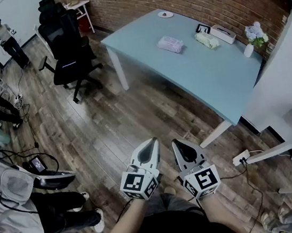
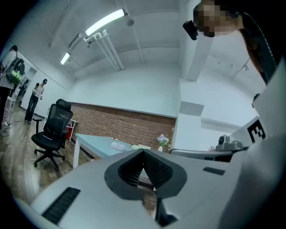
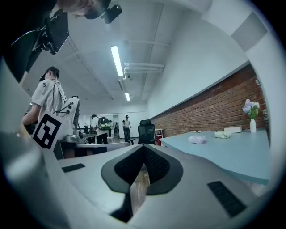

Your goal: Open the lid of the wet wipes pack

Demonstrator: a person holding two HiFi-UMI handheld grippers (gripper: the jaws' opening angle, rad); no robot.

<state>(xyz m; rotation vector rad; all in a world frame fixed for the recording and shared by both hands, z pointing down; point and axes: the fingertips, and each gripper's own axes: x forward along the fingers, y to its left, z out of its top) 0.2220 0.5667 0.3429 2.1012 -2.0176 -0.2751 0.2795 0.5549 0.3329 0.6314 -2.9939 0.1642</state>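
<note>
The wet wipes pack (image 1: 171, 44) is a pale, soft packet lying flat on the light blue table (image 1: 205, 78), far ahead of both grippers. It shows small in the left gripper view (image 2: 118, 145) and in the right gripper view (image 3: 196, 139). My left gripper (image 1: 150, 141) and right gripper (image 1: 176, 143) hang side by side over the wooden floor, well short of the table. Both point level toward it. Each has its jaws shut with the tips meeting and nothing between them, as the left gripper (image 2: 144, 153) and the right gripper (image 3: 144, 147) show in their own views.
On the table also lie a greenish packet (image 1: 206, 40), a white box (image 1: 223, 33), a vase of flowers (image 1: 253, 36) and a small plate (image 1: 165, 14). Black office chairs (image 1: 65, 38) stand to the left. A person's legs (image 1: 68, 213) are at lower left, a power strip (image 1: 242, 157) on the floor.
</note>
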